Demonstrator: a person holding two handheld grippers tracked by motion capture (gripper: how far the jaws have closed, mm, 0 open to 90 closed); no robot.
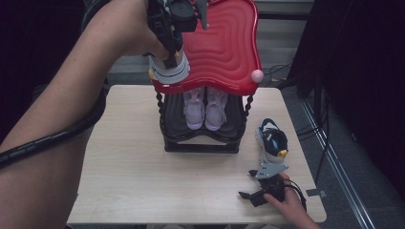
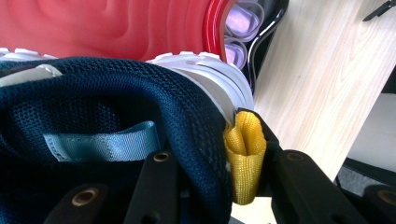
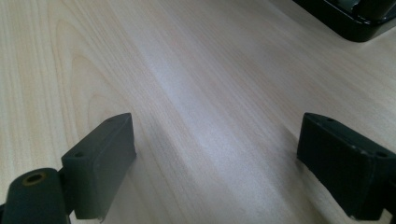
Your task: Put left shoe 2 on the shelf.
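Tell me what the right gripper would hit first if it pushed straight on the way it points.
Probably nothing at once: the right gripper, jaws open, looks along bare table. Farther on, the black base of the shoe rack crosses the upper right corner, so it might clip that, though depth is unclear.

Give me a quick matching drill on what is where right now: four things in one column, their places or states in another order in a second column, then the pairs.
Things:
1. navy shoe
2. pair of pale shoes
3. second navy shoe
4. right tool

Places or states:
A. on the lower shelf of the rack
B. jaws wide apart, low over the bare table
C. lying on the table beside the rack
D. clamped at the heel by the left tool, at the red top shelf

Pairs: 1-D, 2-A, 3-C, 4-B
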